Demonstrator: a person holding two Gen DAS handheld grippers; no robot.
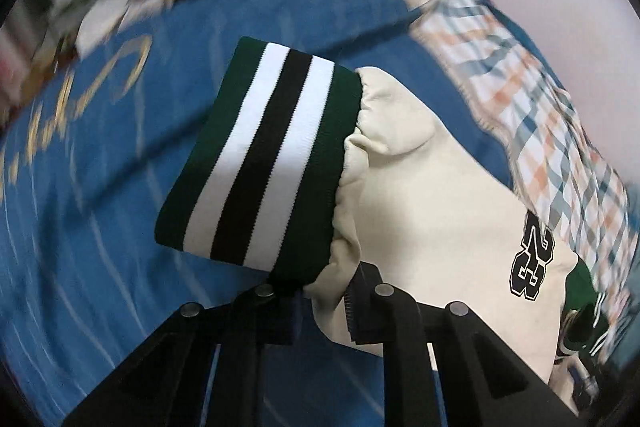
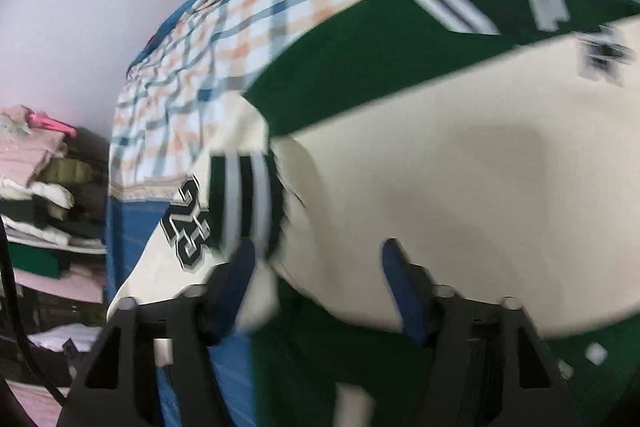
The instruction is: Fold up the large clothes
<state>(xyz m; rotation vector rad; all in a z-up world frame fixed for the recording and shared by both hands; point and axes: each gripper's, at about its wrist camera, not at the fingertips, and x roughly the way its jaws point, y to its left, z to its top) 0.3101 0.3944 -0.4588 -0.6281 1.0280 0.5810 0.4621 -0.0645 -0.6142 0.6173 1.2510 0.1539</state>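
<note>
1. Varsity jacket (image 2: 440, 187), green body with cream sleeves, lies spread on a blue bedcover (image 1: 100, 227); one cream sleeve (image 1: 420, 195) sits pinched in the left gripper (image 1: 328, 301), whose jaws are clenched on the cloth right at their tips.
2. Just ahead of those jaws the striped cuff (image 1: 256, 159) hangs free over the bedcover, and the "23" patch (image 1: 532, 259) lies off to their right.
3. The right gripper (image 2: 316, 267) stands parted: its pads press nothing, though cream sleeve cloth lies under and between them and the blur leaves contact unsure.
4. Beyond both pairs of jaws a plaid sheet (image 2: 192, 67) lies crumpled against the wall.
5. Step in hand, as I judge it: carrying the sleeve inward across the body.
6. Next calls for laying the sleeve flat over the green front, cuff straight, then letting go without dragging the cloth.
</note>
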